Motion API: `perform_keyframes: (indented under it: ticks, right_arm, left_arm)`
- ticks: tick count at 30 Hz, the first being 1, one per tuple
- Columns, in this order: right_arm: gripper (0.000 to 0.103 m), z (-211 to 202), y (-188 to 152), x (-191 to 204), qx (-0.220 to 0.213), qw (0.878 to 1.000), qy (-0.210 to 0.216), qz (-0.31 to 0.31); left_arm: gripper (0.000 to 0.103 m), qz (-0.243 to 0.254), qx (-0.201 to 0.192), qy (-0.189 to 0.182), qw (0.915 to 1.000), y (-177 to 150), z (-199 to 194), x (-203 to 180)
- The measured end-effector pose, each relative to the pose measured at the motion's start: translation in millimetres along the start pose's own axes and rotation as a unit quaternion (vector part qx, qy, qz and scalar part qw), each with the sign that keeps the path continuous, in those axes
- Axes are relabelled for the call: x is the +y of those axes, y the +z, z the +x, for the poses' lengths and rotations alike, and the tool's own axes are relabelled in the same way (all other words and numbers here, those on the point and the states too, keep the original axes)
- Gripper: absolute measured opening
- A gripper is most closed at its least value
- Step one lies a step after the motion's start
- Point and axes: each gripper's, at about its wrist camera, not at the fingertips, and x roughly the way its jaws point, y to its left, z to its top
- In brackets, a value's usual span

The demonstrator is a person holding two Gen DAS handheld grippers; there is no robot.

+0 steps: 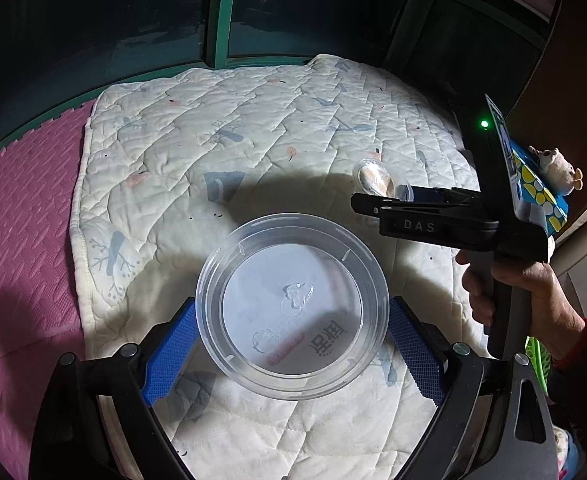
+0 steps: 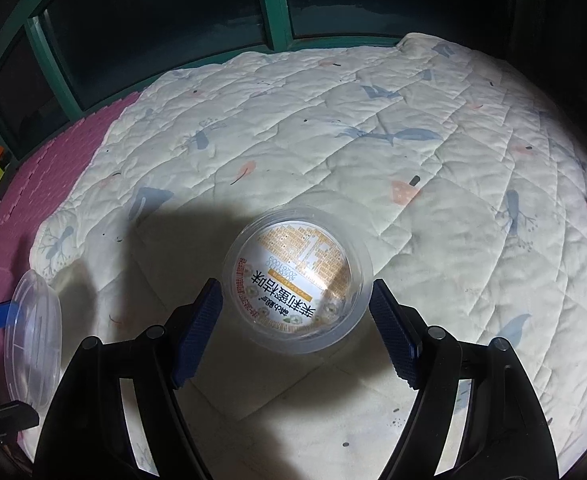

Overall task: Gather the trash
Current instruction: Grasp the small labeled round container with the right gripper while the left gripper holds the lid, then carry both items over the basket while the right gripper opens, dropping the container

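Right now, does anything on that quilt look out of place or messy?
Yes: two clear plastic containers, a wide one between the left tongs and a labelled one between the right tongs, sit on the quilt. Nothing looks spilled or broken.

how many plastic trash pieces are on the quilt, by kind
Large clear round lid, between the left gripper's pads: 1
Small clear tub with printed label, between the right gripper's pads: 1
Total: 2

Tub on quilt, cup to its right.
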Motion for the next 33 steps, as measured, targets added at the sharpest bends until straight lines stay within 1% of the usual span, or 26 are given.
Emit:
perform_keyframes:
  ticks: [1, 2, 7, 13, 16, 19, 24, 33]
  right_arm:
    - [0.066, 0, 0, 0, 0.0, 1.0, 0.002, 0.0]
    - [0.064, 0, 1, 0, -0.003, 1.0, 0.004, 0.002]
    - [0.064, -14, -4, 3, -0.013, 1.0, 0.005, -0.002]
    - [0.064, -45, -21, -3, -0.031, 0.999, 0.012, 0.012]
    - [0.064, -65, -34, -9, -0.041, 0.999, 0.016, 0.029]
    - [0.064, -86, -49, -15, -0.049, 0.998, 0.011, 0.039]
    - [0.064, -114, -77, -26, -0.059, 0.997, -0.009, 0.048]
    - [0.064, -165, -126, -54, -0.077, 0.992, -0.027, 0.099]
  left_arm:
    - [0.089, 0.001, 0.0, 0.0, 1.0, 0, 0, -1]
    - [0.089, 0.002, -0.001, 0.001, 1.0, 0, 0, -1]
    - [0.089, 0.003, -0.001, -0.002, 1.0, 0, -1, -3]
    - [0.089, 0.006, -0.004, -0.013, 0.9999, -2, -3, -13]
    - [0.089, 0.013, -0.006, -0.018, 0.9997, -4, -6, -22]
    - [0.089, 0.019, -0.009, -0.024, 0.9995, -5, -9, -32]
    - [0.089, 0.034, -0.01, -0.033, 0.9988, -10, -13, -51]
    - [0.089, 0.06, -0.012, -0.051, 0.9968, -19, -19, -90]
